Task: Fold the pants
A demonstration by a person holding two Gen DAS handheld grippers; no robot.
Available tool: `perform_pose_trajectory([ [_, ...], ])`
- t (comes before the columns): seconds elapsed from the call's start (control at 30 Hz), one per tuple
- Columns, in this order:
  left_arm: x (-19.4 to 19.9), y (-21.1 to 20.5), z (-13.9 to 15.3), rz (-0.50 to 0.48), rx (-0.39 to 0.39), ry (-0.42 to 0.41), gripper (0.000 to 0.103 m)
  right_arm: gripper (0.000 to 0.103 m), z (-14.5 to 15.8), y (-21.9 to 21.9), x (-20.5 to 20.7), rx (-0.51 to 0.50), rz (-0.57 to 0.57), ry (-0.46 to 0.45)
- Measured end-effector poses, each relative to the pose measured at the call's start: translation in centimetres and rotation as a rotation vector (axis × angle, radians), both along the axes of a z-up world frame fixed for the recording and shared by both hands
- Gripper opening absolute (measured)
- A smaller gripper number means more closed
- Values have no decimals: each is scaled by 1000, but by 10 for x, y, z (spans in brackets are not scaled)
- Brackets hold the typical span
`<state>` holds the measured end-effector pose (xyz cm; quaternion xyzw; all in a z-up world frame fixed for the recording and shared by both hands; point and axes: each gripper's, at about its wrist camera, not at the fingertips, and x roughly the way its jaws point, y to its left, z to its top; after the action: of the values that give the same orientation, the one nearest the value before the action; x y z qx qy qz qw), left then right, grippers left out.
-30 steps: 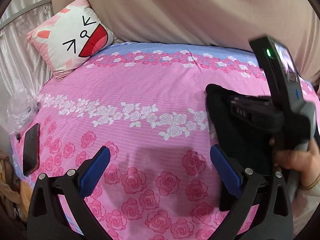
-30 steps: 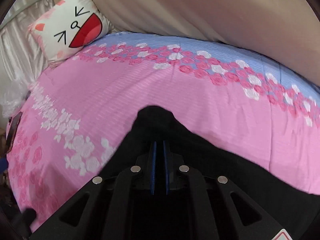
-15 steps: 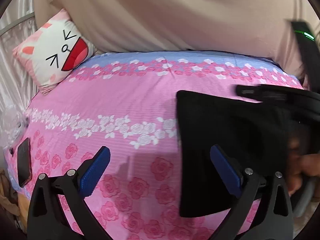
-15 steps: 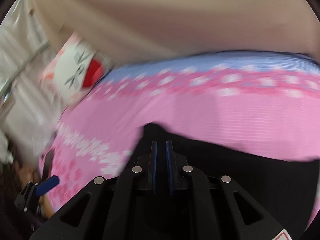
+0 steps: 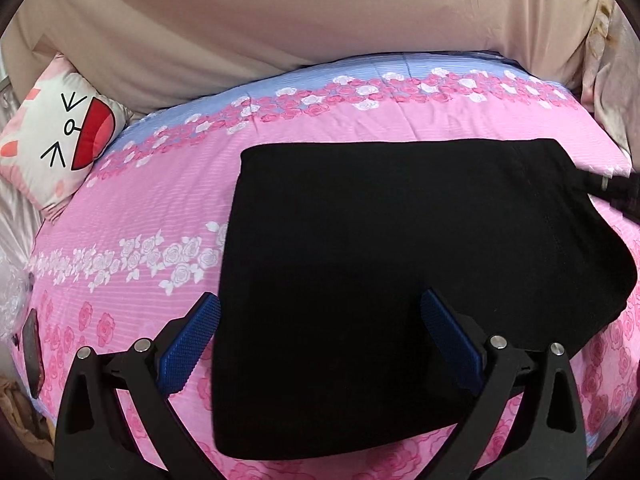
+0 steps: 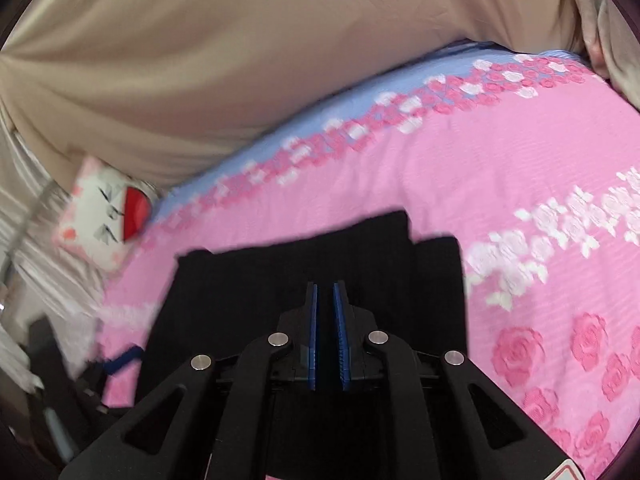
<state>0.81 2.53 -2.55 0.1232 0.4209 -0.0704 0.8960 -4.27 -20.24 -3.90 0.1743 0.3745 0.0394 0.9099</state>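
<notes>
Black pants (image 5: 380, 260) lie folded flat as a wide dark slab on the pink rose bedspread (image 5: 160, 200). My left gripper (image 5: 320, 304) hangs open over their near left part, its blue pads straddling the left edge and touching nothing. At the right rim of the left wrist view, the pants' far right corner is drawn out to my right gripper (image 5: 620, 192). In the right wrist view my right gripper (image 6: 325, 286) is shut on the black pants (image 6: 280, 280), with only a thin dark slit between its pads.
A white cat-face pillow (image 5: 52, 140) leans at the bed's far left corner. A dark phone (image 5: 31, 352) lies on the left edge of the bed. A beige sheet (image 5: 280, 20) hangs behind the bed, and crumpled clear plastic sits at the left.
The right gripper has swept to the right with the pants, spreading them into a wide flat slab. The left gripper has shifted right, so the pants now lie under it.
</notes>
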Motion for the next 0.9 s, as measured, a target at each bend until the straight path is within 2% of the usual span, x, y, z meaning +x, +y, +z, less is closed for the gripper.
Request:
perform_pose_trajectory([
  [0.1, 0, -2, -1, 8, 14, -1, 98, 7, -10, -3, -3, 17, -11, 2],
  [0.17, 0, -2, -1, 13, 22, 0, 98, 7, -2, -2, -14, 8, -9, -14],
  [0.2, 0, -2, -1, 14, 23, 1, 98, 11, 1, 0, -19, -7, -6, -19],
  [0.27, 0, -2, -1, 18, 21, 3, 98, 12, 6, 0, -32, -29, 2, -18],
  [0.37, 0, -3, -2, 24, 24, 1, 98, 28, 6, -6, -50, -34, -7, -8],
  [0.57, -6, -3, 0, 17, 27, 7, 98, 32, 3, -15, -80, -45, -32, 19],
  [0.77, -38, 14, 5, -47, 46, 7, 98, 48, 1, -6, -98, -132, -5, 27],
  [0.9, -66, 22, -2, -130, 125, 9, 98, 49, -10, 5, -103, -207, 40, 61],
])
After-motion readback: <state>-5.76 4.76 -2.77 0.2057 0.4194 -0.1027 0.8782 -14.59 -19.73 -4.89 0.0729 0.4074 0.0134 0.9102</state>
